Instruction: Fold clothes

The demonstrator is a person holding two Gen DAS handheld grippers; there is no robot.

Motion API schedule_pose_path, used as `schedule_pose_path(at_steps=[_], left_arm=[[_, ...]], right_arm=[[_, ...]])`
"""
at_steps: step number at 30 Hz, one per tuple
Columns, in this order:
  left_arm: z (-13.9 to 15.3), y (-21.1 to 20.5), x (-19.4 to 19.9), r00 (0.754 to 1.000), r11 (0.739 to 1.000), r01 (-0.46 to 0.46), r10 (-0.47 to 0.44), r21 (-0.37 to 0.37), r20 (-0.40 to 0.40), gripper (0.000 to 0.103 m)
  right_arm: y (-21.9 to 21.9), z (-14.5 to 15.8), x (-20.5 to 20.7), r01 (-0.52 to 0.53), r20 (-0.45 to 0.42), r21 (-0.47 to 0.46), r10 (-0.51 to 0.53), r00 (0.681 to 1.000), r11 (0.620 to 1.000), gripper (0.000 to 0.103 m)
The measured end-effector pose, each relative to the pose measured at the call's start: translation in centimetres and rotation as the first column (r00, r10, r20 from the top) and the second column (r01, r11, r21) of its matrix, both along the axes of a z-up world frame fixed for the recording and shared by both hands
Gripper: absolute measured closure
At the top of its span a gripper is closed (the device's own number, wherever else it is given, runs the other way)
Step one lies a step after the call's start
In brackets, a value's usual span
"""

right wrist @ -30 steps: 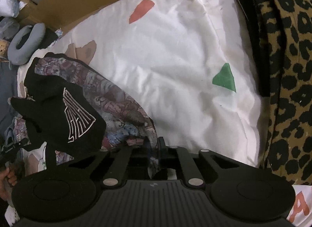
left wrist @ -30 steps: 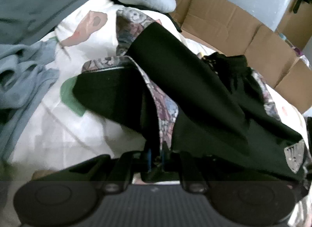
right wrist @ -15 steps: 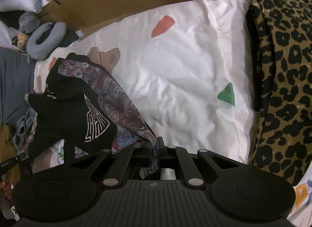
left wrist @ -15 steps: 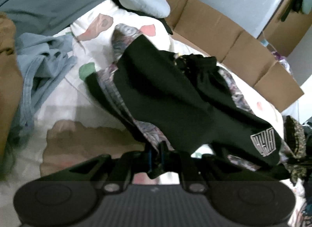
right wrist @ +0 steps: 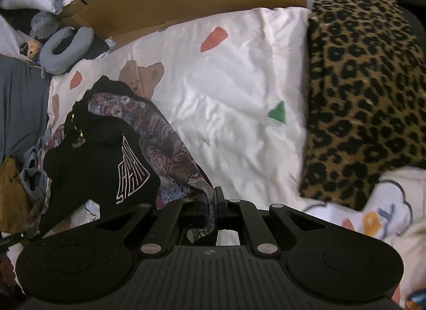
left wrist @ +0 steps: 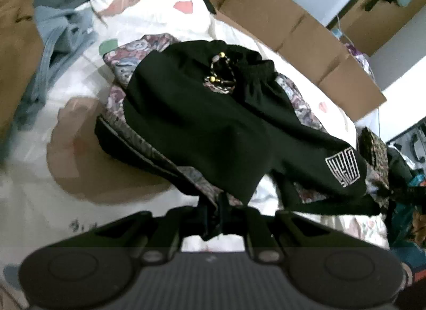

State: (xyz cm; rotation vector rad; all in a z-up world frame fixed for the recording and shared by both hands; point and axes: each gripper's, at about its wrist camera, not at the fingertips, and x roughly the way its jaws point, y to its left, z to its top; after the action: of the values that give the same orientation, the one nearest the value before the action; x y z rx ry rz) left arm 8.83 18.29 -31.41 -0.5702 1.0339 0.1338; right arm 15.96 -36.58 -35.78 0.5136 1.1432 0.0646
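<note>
A pair of black shorts point(left wrist: 213, 129) with patterned side panels and a white logo hangs stretched between my two grippers above the white printed bedsheet point(left wrist: 34, 208). My left gripper point(left wrist: 213, 216) is shut on one hem corner of the shorts. My right gripper point(right wrist: 211, 203) is shut on the other hem corner, at the patterned panel of the shorts point(right wrist: 165, 145). The waistband with its beaded drawstring point(left wrist: 221, 70) sags toward the bed at the far end.
A folded leopard-print garment point(right wrist: 367, 91) lies on the sheet point(right wrist: 226, 102) to the right. Blue-grey clothes point(left wrist: 58, 43) and a brown garment point(left wrist: 13, 51) lie at the left. Cardboard sheets point(left wrist: 306, 33) line the far side. A grey neck pillow point(right wrist: 66, 49) lies at the bed's head.
Both grippers have lifted and pulled back, raising the shorts off the sheet and spreading them between the two held corners. More of the bed shows around the shorts now.
</note>
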Motion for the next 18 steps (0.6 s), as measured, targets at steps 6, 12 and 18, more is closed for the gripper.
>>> schedule_pose_path(at_steps=[6, 12, 18], left_arm=[[-0.2, -0.2, -1.1, 0.998, 0.999, 0.020, -0.022, -0.034, -0.054, 0.095], [-0.5, 0.7, -1.6, 0.992, 0.996, 0.031, -0.040, -0.084, -0.117, 0.095], [-1.7, 3.0, -1.5, 0.974, 0.997, 0.014, -0.031, -0.076, -0.226, 0.090]], right_arm=[[-0.5, 0.3, -3.1, 0.008, -0.053, -0.009, -0.009, 0.999, 1.000, 0.101], [-1.0, 0.2, -6.2, 0.013, -0.116, -0.023, -0.015, 0.993, 1.000, 0.101], [-1.0, -0.2, -8.1, -0.024, -0.171, -0.049, 0.015, 0.985, 0.998, 0.098]])
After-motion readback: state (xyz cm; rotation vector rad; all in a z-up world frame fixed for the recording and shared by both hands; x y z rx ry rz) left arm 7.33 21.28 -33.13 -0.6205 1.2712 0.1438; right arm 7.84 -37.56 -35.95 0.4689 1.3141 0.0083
